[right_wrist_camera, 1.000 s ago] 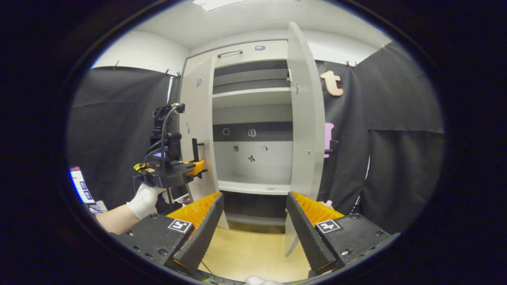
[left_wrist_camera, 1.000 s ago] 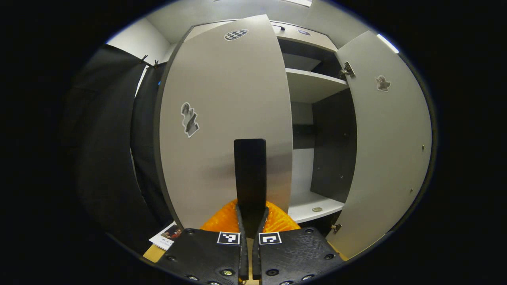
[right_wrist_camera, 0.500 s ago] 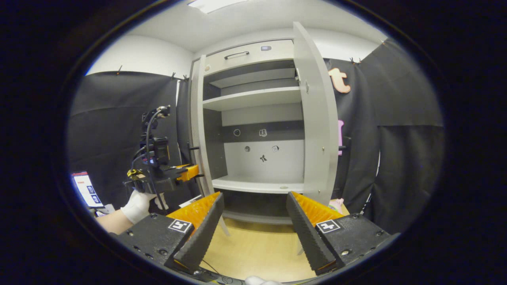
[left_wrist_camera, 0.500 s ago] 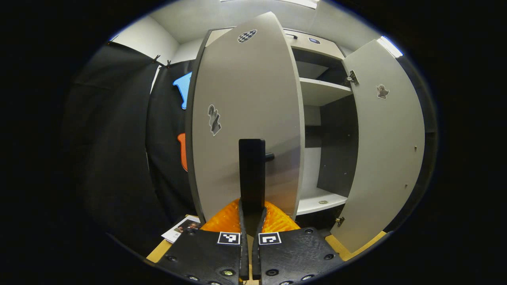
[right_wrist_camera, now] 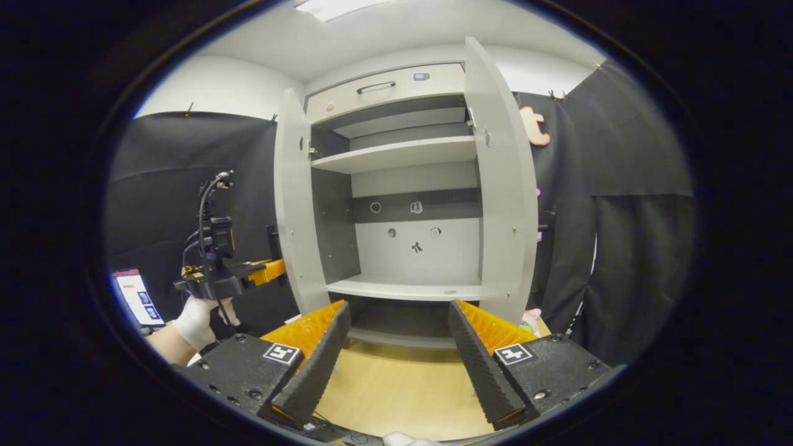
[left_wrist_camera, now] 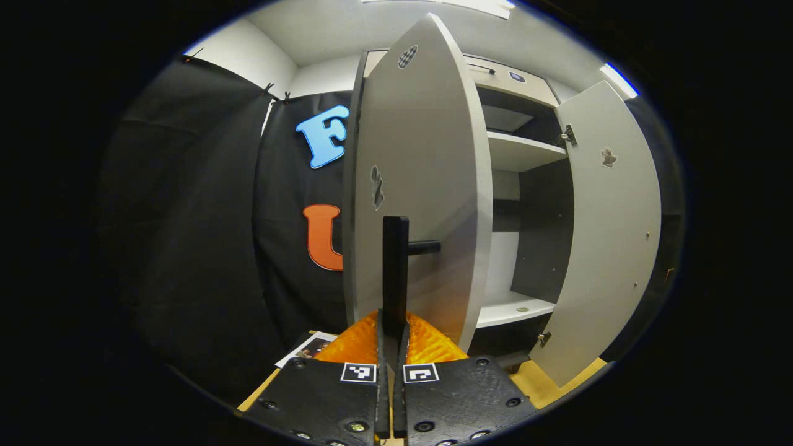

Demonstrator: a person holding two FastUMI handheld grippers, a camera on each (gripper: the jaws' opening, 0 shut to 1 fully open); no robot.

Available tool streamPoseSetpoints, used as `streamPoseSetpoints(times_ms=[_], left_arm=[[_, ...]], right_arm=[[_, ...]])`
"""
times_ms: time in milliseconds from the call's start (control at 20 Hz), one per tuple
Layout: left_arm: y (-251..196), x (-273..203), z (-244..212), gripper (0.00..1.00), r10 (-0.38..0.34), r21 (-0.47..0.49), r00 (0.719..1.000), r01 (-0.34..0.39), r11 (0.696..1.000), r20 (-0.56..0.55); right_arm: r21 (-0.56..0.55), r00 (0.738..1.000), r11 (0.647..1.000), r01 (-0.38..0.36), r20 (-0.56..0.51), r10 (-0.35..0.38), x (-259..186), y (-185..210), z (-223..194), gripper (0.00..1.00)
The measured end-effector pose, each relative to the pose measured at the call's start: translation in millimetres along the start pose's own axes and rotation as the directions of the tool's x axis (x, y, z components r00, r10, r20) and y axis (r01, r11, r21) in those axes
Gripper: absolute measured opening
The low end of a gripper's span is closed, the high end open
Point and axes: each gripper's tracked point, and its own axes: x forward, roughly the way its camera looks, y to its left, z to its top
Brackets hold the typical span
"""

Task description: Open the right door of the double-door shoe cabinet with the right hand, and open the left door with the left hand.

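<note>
Black-draped booth, pale wood floor (right_wrist_camera: 396,390); shoe cabinet (right_wrist_camera: 403,186) doors swung outward, upright black handle (left_wrist_camera: 394,272) pinched by left gripper (left_wrist_camera: 391,334); right gripper (right_wrist_camera: 396,347) spread wide

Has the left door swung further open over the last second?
Yes. In the right gripper view the left door has swung outward, uncovering the cabinet's shelf and left inner wall.

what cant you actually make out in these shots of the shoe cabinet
- Left gripper view: the left door hides the cabinet's left half; the lower end of its handle sits between the left gripper fingers.
- Left gripper view: the small round thing on the bottom shelf is too small to identify.
- Right gripper view: the back-wall stickers are too small to read; the right door hides its own handle.
</note>
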Motion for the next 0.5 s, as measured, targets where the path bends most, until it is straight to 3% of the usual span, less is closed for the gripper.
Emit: streamPoseSetpoints(times_ms=[250, 300, 350, 500], left_arm=[[31, -1, 1, 0.0, 0.059, -0.004, 0.998, -0.059, 0.998, 0.011], [38, -1, 1, 0.08, 0.07, 0.004, 0.997, -0.07, 0.998, 0.014], [45, -1, 2, 0.09, 0.078, 0.008, 0.997, -0.078, 0.997, 0.018], [51, 1, 2, 0.0, 0.04, -0.018, 0.999, -0.04, 0.999, 0.032]], right_arm=[[-0.007, 1.0, 1.0, -0.008, -0.001, 0.008, 1, 13, -2, 0.99], [-0.01, 1.0, 1.0, -0.01, -0.001, 0.01, 1, 16, -2, 0.99], [-0.013, 1.0, 1.0, -0.014, -0.002, 0.014, 2, 20, -3, 0.99], [-0.024, 1.0, 1.0, -0.017, -0.005, 0.017, 3, 25, -3, 0.99]])
